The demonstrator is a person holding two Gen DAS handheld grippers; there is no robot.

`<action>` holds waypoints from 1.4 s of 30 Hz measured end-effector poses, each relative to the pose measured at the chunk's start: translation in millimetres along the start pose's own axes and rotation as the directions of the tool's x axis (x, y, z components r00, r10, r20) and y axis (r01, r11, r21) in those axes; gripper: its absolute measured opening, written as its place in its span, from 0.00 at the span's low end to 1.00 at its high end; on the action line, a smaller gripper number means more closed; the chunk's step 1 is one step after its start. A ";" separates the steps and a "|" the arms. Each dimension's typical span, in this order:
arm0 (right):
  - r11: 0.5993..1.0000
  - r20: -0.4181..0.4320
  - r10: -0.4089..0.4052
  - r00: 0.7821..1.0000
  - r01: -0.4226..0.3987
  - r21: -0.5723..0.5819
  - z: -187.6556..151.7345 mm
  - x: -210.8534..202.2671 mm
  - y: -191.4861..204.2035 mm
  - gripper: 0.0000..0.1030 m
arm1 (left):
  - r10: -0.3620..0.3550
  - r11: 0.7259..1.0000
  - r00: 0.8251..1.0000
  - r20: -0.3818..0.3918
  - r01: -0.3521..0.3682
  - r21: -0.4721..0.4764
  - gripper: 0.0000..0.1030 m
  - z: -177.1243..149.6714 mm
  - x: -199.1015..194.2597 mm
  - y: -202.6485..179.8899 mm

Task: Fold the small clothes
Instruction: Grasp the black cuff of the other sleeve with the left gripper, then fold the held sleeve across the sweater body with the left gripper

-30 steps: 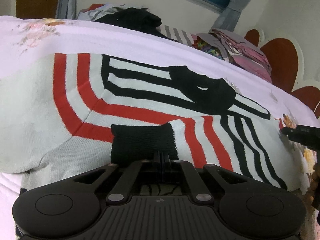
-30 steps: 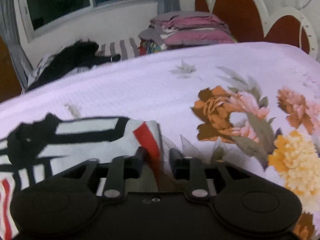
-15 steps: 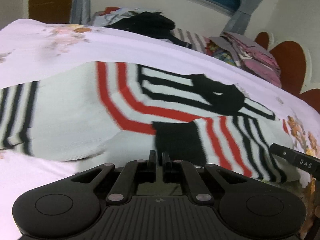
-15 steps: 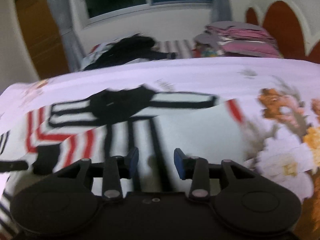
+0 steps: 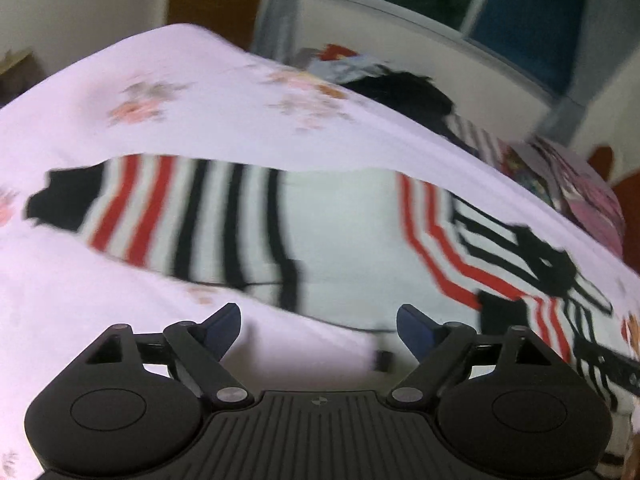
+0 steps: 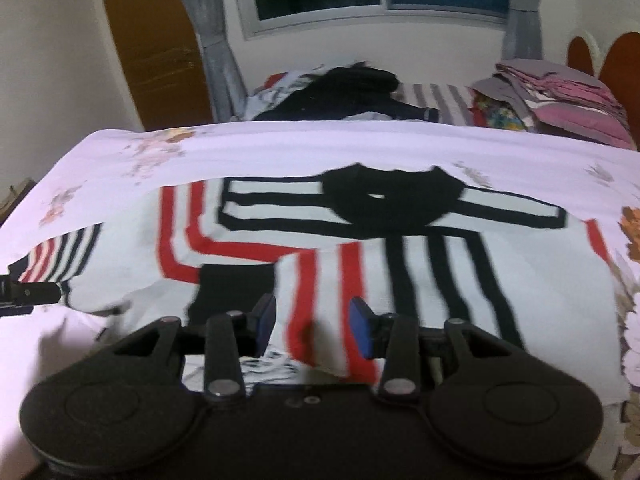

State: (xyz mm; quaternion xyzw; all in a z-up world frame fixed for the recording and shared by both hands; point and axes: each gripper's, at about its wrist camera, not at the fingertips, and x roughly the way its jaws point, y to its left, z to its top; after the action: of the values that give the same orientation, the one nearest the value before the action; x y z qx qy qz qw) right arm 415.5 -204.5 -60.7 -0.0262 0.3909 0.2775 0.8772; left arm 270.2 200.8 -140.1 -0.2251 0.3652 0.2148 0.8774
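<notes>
A white sweater (image 6: pixel 256 216) with red and black stripes and a black collar (image 6: pixel 384 200) lies flat on the bed. One sleeve is folded across its front, with the black cuff (image 6: pixel 236 288) on the body. The other sleeve (image 5: pixel 192 216) stretches out to the left and ends in a black cuff (image 5: pixel 60 196). My left gripper (image 5: pixel 318 314) hangs over the bare sheet at the sweater's near edge; its jaws are opening wide with nothing between them. My right gripper (image 6: pixel 312 326) hovers over the sweater's lower front, jaws apart, not pressing the cloth.
The pink flowered bedsheet (image 5: pixel 200 92) covers the bed. A heap of dark clothes (image 6: pixel 352 92) and a stack of folded pink and grey clothes (image 6: pixel 560 96) lie along the far edge. A red-brown headboard (image 6: pixel 624 60) stands at right, a wooden door (image 6: pixel 152 48) at left.
My left gripper left the folded sleeve's cuff on the sweater, swung left and opened wide. My right gripper let go of the sweater's right edge and moved left over its front.
</notes>
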 end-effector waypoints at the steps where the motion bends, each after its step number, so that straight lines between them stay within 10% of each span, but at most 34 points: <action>1: 1.000 -0.001 0.006 1.000 -0.006 -0.004 0.3 0.6 4.3 0.38 | 0.015 1.000 1.000 0.004 -0.014 -0.018 0.82 1.6 0.0 10.5; 17: 1.000 -0.034 0.003 0.999 -0.004 -0.028 1.7 32.1 39.3 0.40 | 0.059 0.914 0.996 0.067 -0.027 -0.404 0.79 20.3 45.6 147.9; 22: 1.000 -0.047 -0.016 0.999 0.015 -0.013 0.6 43.9 38.7 0.40 | 0.079 0.917 0.991 0.106 -0.031 -0.397 0.53 27.1 59.8 148.9; 26: 1.000 -0.050 -0.026 0.998 0.026 -0.002 0.2 49.7 37.6 0.40 | 0.088 0.886 0.990 0.107 -0.029 -0.463 0.14 32.2 65.2 161.6; 34: 0.998 -0.085 -0.053 0.995 0.051 -0.021 -5.0 66.9 34.6 0.40 | 0.008 0.934 0.977 0.215 0.070 -0.349 0.05 48.5 40.3 120.9; 42: 0.995 -0.009 -0.007 1.000 0.008 0.095 1.5 29.5 7.4 0.40 | -0.274 0.958 0.925 0.264 0.287 -0.011 0.05 66.3 13.7 -13.0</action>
State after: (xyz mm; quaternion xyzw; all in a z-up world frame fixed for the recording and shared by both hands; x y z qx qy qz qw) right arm 428.7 -184.1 -79.0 0.0130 0.4074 0.2553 0.8768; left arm 322.1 229.9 -105.2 -0.2668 0.2059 0.1235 0.9334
